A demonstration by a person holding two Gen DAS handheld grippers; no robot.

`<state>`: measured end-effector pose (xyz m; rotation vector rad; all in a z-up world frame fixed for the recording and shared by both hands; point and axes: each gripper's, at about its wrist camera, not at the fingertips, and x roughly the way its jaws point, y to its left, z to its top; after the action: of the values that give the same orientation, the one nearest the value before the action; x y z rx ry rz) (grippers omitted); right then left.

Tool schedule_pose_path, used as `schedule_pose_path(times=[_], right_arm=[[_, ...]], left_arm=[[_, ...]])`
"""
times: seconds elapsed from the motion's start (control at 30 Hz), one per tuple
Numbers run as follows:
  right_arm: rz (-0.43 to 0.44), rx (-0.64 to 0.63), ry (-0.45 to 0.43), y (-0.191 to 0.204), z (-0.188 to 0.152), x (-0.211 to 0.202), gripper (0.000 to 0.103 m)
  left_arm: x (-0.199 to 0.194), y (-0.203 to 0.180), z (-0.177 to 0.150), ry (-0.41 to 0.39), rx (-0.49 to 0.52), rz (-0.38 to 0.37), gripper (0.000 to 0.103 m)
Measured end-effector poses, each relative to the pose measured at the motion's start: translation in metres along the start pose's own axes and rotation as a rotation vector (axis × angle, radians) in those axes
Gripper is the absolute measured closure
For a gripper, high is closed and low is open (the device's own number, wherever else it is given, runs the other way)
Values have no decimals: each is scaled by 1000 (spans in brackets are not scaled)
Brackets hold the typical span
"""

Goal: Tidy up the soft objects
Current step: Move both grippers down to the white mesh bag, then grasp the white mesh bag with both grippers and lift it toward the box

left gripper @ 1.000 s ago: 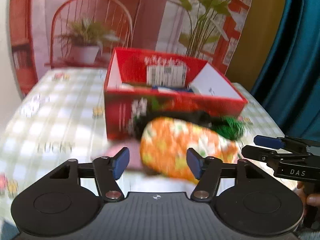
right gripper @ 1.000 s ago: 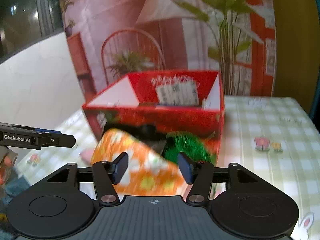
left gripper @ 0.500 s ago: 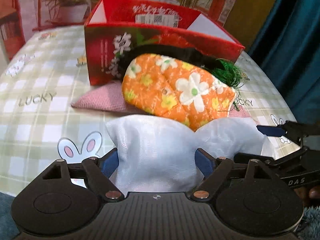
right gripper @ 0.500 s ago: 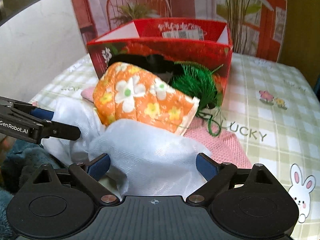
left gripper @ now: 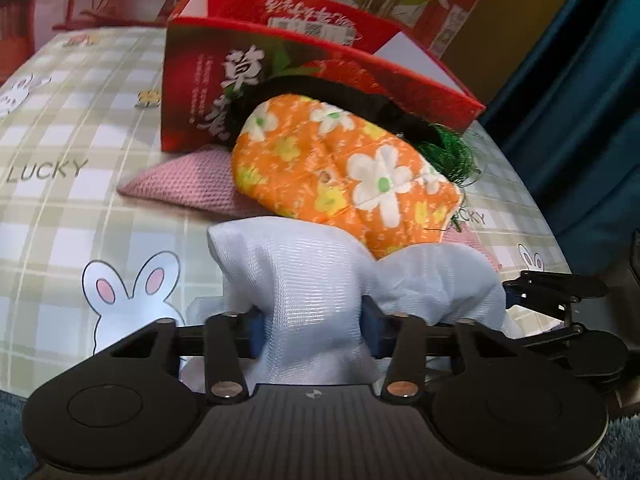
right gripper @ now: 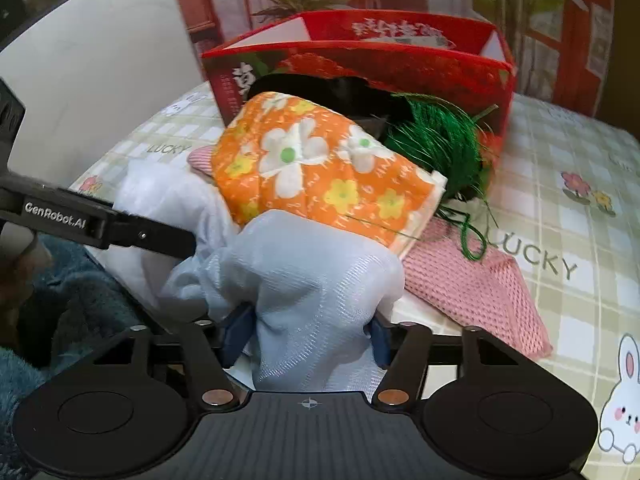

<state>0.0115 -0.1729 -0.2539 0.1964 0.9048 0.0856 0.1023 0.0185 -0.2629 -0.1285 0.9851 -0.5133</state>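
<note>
Left wrist view: pale blue cloth (left gripper: 320,280) is bunched between the closing left tongs (left gripper: 312,334), an orange floral pouch (left gripper: 340,176) at 12 o'clock. Pad contact is hidden by folds. Only the right wrist view shows the closing right tongs (right gripper: 308,340) around that cloth and green yarn (right gripper: 436,140) at 1 o'clock.

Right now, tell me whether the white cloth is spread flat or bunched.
Bunched: the white cloth rises in puffy folds, gathered between both closing grippers.
</note>
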Motion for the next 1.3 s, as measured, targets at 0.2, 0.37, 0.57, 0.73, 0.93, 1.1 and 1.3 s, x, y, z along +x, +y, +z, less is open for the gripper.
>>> schedule_pose_path(times=[0.2,0.37,0.57,0.73,0.93,1.1,1.3], right_arm=[[30,18,-43,-3,2,-9,72],[73,18,-111,-2,8,-24,79],[94,26,-225,-3,26,-52,79],[73,-20,-299,-1,44,-70,79],[64,-28,-360,-9,68,-81,79],[57,-42,-394,-15,93,-84,79],[38,-52,-442,-25,138,-71,79]], left_arm=[[-9,-4,1,-34,10,-5,70],[-26,-11,5,-120,49,2,71],[-53,-27,14,-252,118,13,71],[-66,-34,25,-325,146,3,70],[-77,-39,48,-389,172,-5,70],[-80,-47,74,-434,205,25,70],[-70,-48,124,-473,223,55,70]])
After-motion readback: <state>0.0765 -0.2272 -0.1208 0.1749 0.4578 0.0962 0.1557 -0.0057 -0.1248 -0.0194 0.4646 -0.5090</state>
